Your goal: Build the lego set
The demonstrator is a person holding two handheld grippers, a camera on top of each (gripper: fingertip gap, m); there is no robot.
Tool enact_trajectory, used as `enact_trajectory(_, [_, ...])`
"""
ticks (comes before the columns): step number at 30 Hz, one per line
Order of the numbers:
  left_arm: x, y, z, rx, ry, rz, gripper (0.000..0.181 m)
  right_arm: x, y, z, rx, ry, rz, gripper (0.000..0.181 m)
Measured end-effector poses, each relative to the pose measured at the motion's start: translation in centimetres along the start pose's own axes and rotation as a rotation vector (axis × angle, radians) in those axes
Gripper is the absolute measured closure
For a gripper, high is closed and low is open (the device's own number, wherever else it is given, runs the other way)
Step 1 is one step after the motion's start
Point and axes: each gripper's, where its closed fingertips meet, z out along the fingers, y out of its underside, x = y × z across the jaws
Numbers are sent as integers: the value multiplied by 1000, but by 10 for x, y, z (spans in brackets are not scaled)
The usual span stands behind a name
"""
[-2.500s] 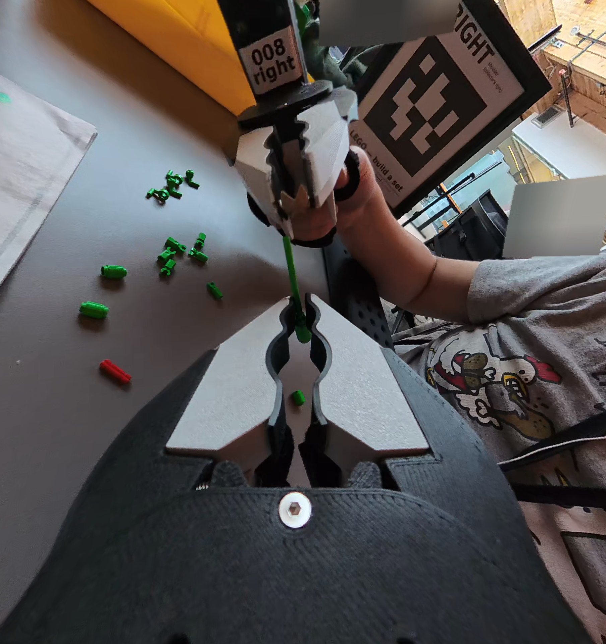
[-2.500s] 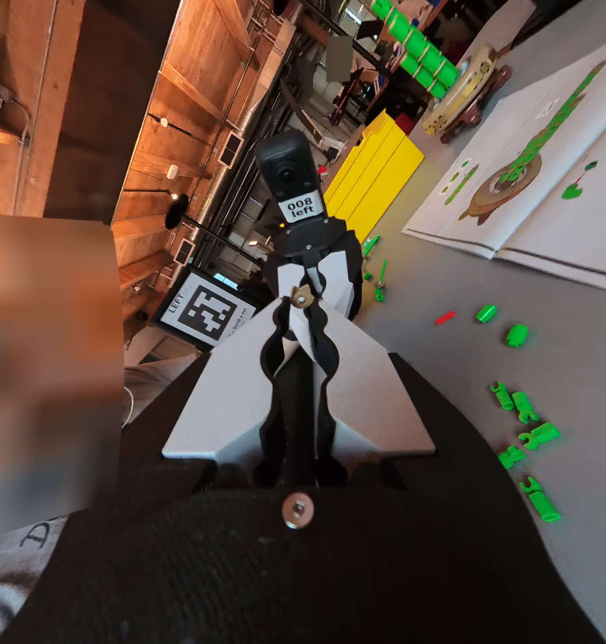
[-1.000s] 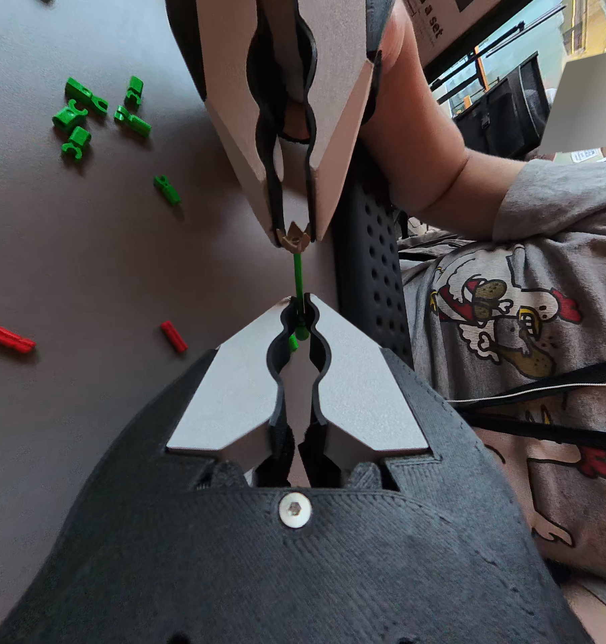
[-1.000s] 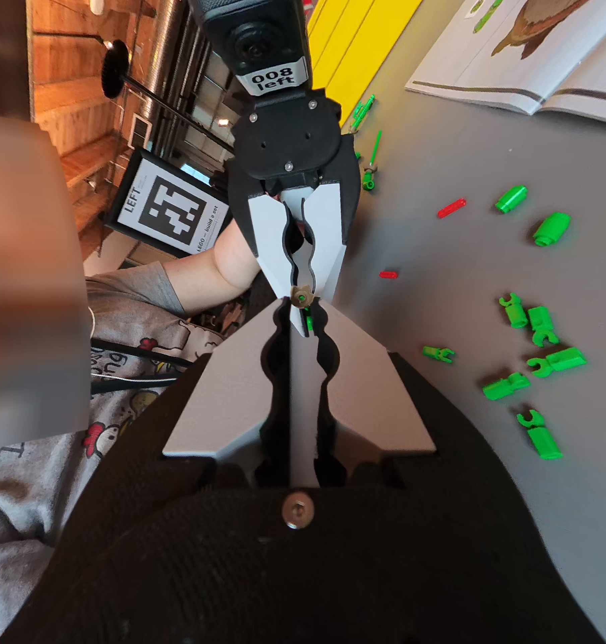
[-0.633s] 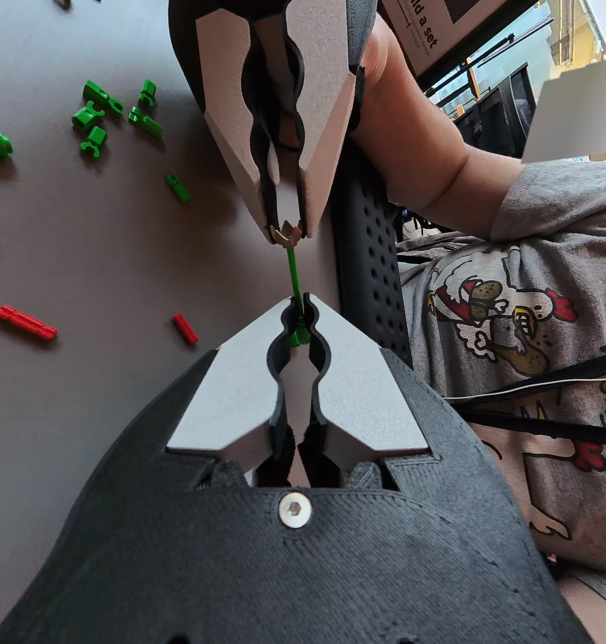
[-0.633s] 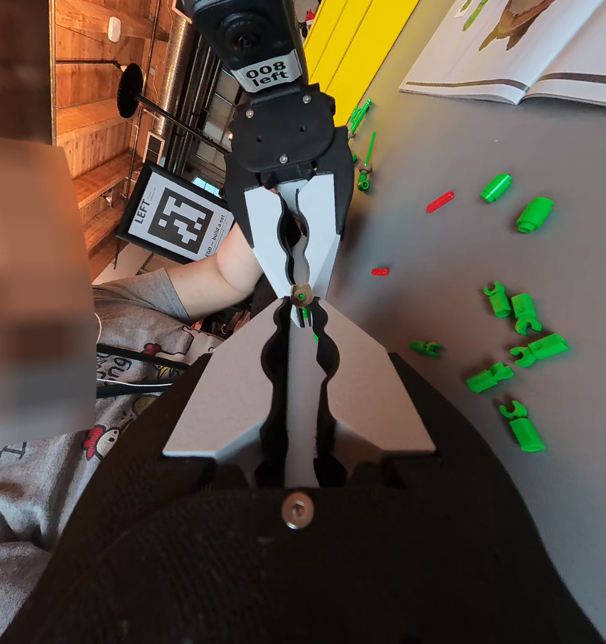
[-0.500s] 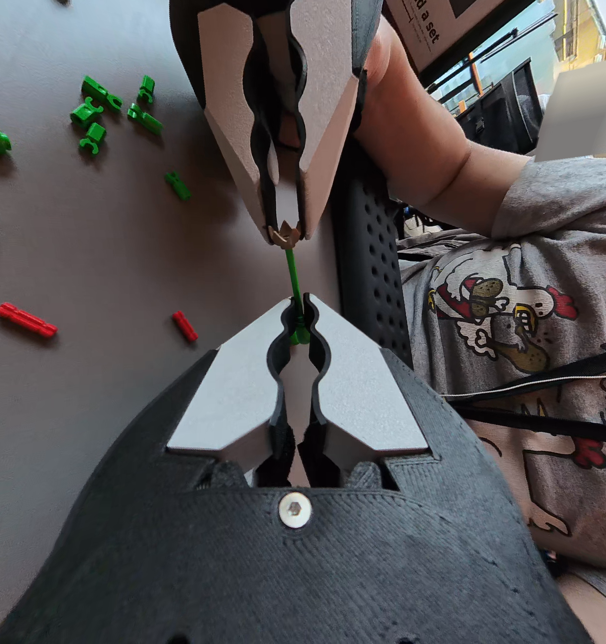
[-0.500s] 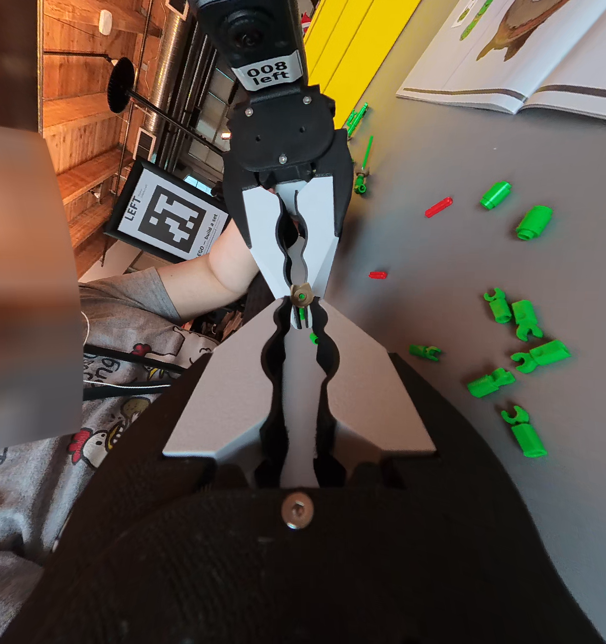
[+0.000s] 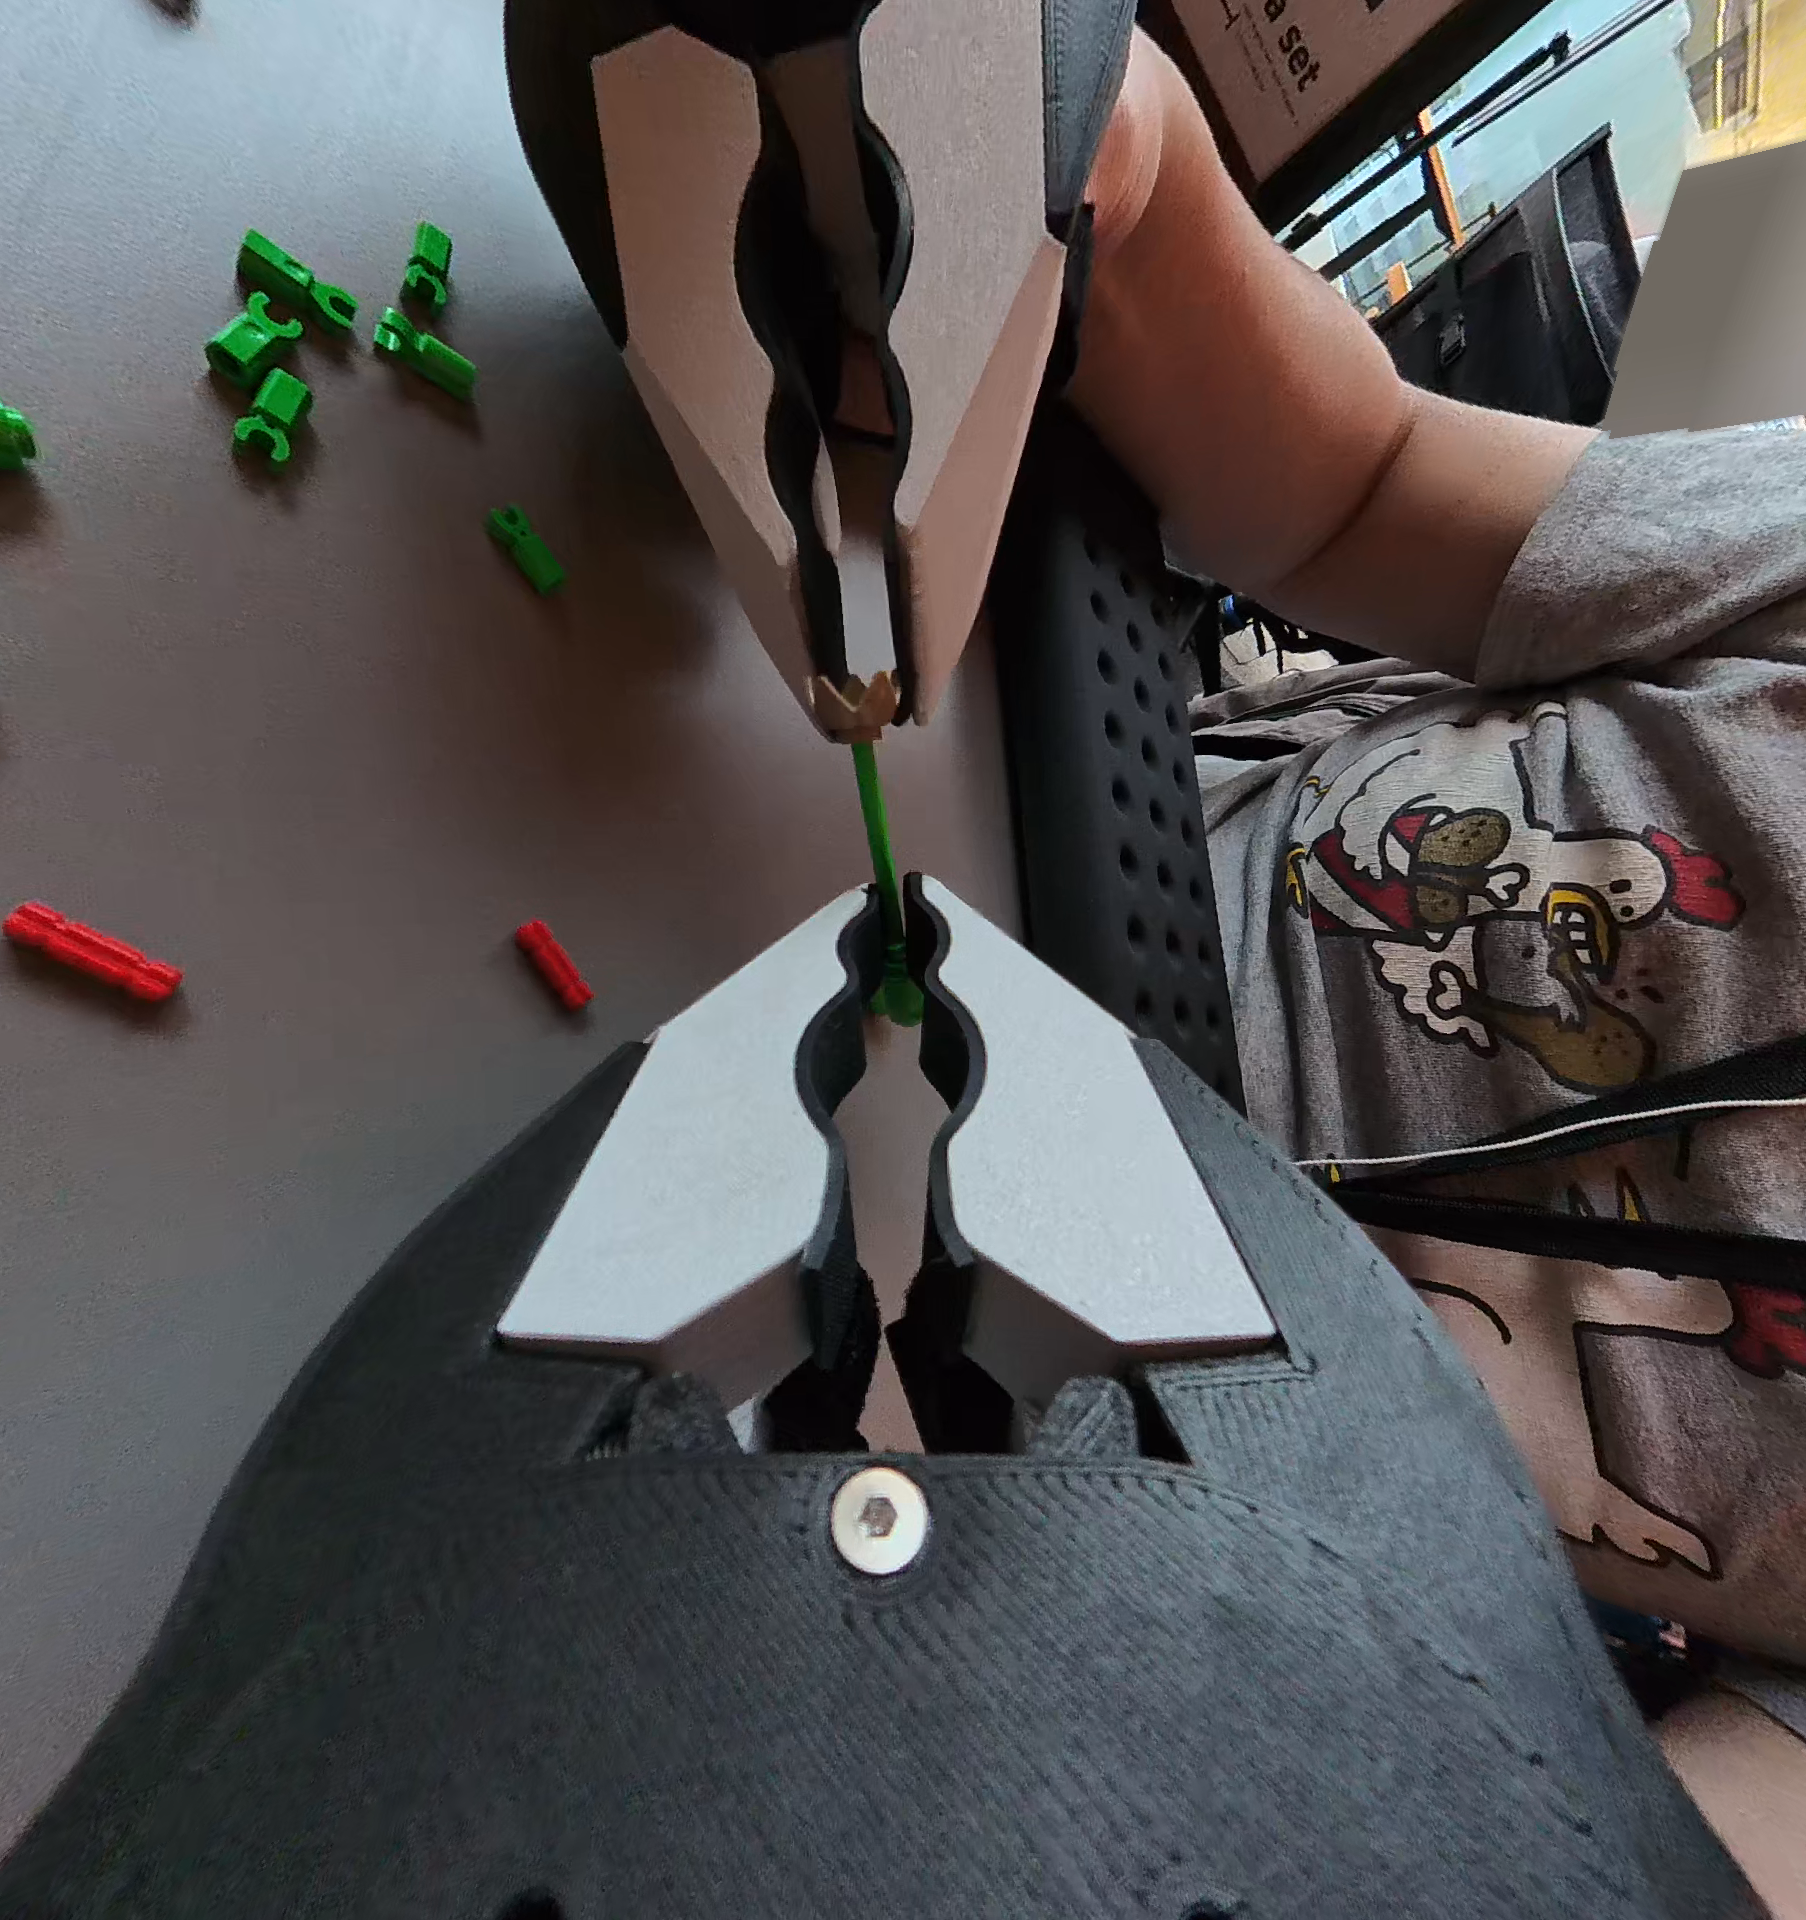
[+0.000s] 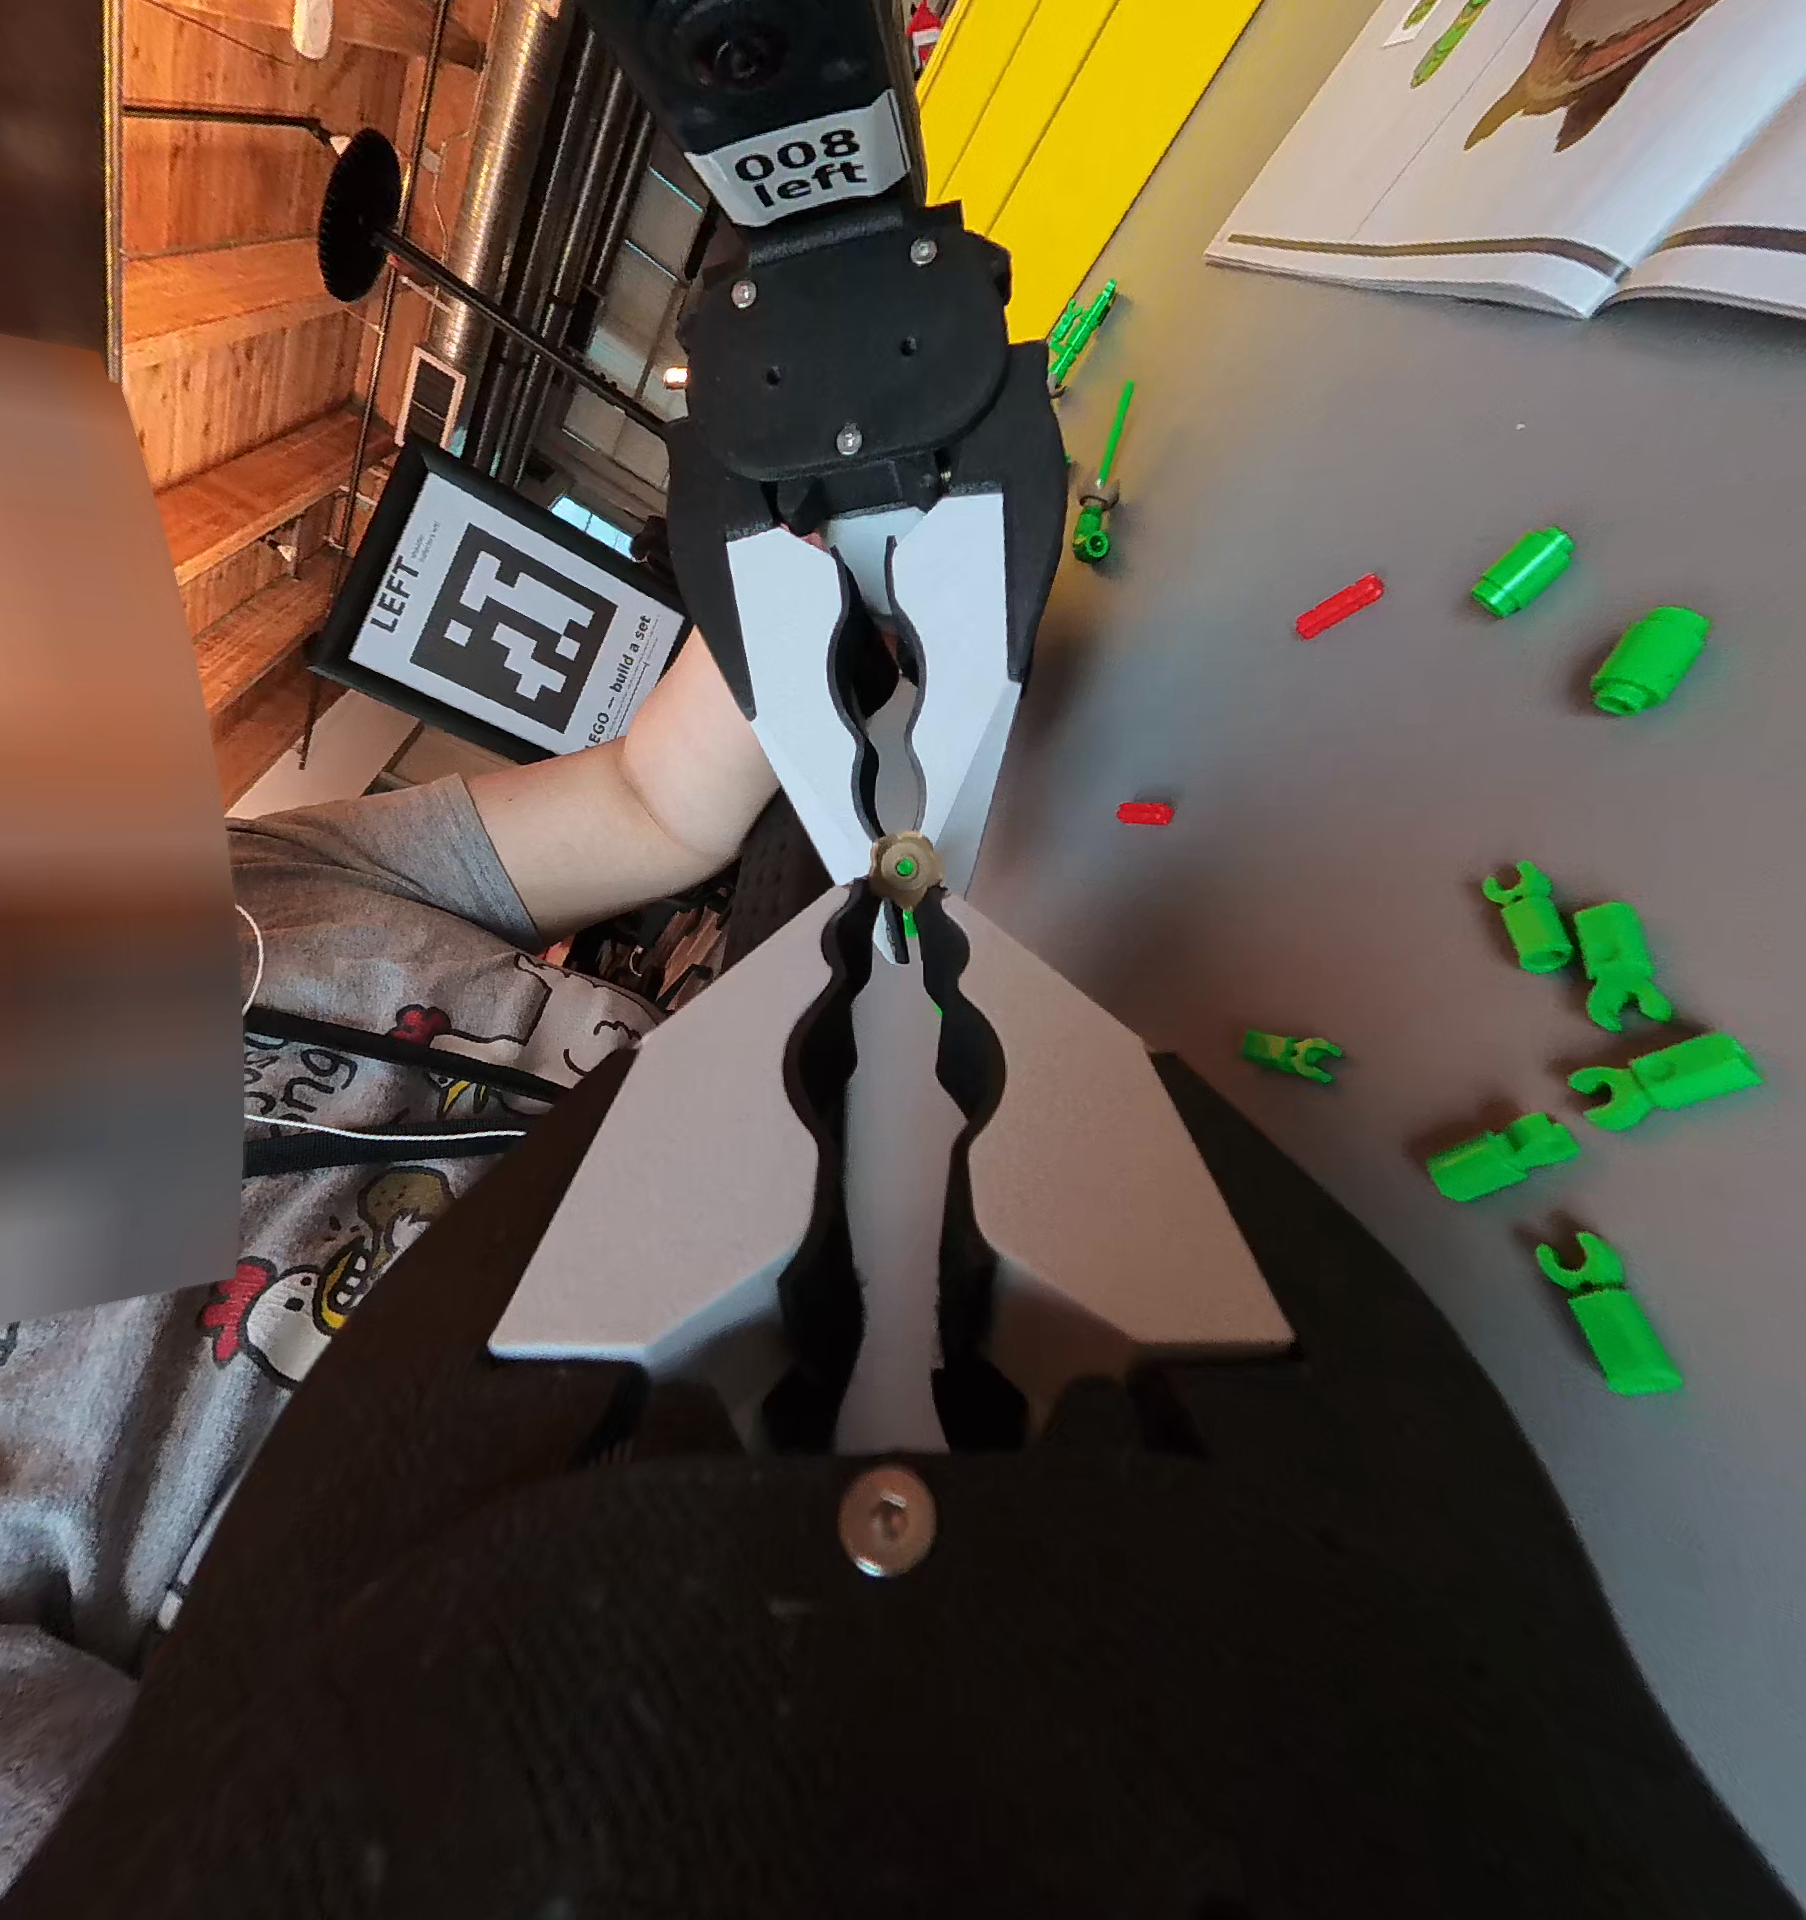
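My left gripper point(image 9: 886, 902) is shut on the lower end of a thin green stem point(image 9: 878, 831), held above the table's near edge. My right gripper point(image 9: 857, 698) faces it tip to tip, shut on a small tan flower piece point(image 9: 855, 709) that sits on the stem's far end. In the right wrist view my right gripper point(image 10: 901, 891) holds the tan flower piece point(image 10: 901, 871) with the green stem tip at its centre, and the left gripper point(image 10: 899, 831) points at me just behind it.
Several loose green clip pieces point(image 10: 1595, 1081), two green cylinders point(image 10: 1647, 657) and two red pins point(image 10: 1340, 605) lie on the grey table point(image 9: 255, 779). An open instruction booklet point(image 10: 1605, 187) and a yellow box point(image 10: 1034, 114) lie beyond. A person's arm point(image 9: 1294, 436) and grey shirt are beside the table. The tips of both grippers are at nearly the same place.
The two grippers have come together from apart, and the tan flower piece now sits on the end of the green stem. In the last half second little has moved.
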Motion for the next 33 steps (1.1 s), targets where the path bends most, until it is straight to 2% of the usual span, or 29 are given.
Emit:
enact_trajectory(5, [-1,-6,-4,36,-9,-1,180,1,-9,-1,56,3,-5,172])
enact_trajectory(9, [0,-9,-6,60,-1,-6,180,3,-13,0,74,35,-46,154])
enact_trajectory(17, [0,-16,-11,110,-4,-8,180,-5,-37,-5,219,73,-205,156])
enact_trajectory(22, [2,-16,-9,107,6,-5,180,-5,-31,1,180,40,-162,170])
enact_trajectory(33, [4,-10,-8,65,17,-8,181,-4,-19,2,110,9,-101,171])
